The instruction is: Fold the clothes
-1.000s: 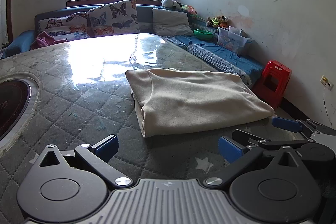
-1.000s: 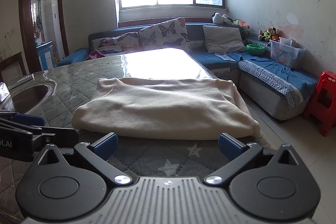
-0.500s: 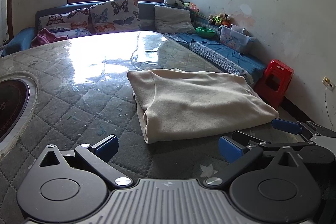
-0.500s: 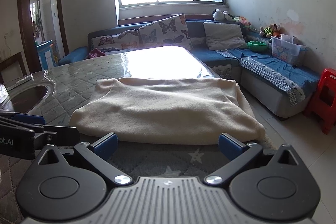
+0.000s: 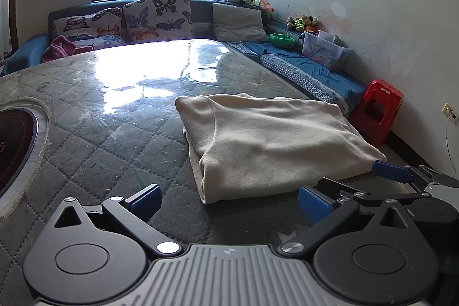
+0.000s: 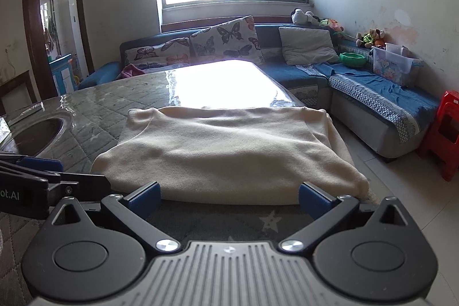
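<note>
A cream garment lies folded into a rough rectangle on the quilted grey tabletop, near its right edge. My left gripper hovers open just short of the garment's near left corner, nothing between its blue pads. In the right wrist view the same cream garment fills the middle, and my right gripper stands open right at its near edge, empty. The right gripper's blue fingers show at the right of the left wrist view; the left gripper's arm shows at the left of the right wrist view.
A round dark inset sits in the table at the left. Behind runs a blue corner sofa with butterfly cushions, a green bowl and a clear box. A red stool stands on the floor at the right.
Both grippers have crept forward towards the garment's near edge, which now looks larger and closer. The garment itself has not moved and both grippers stay open.
</note>
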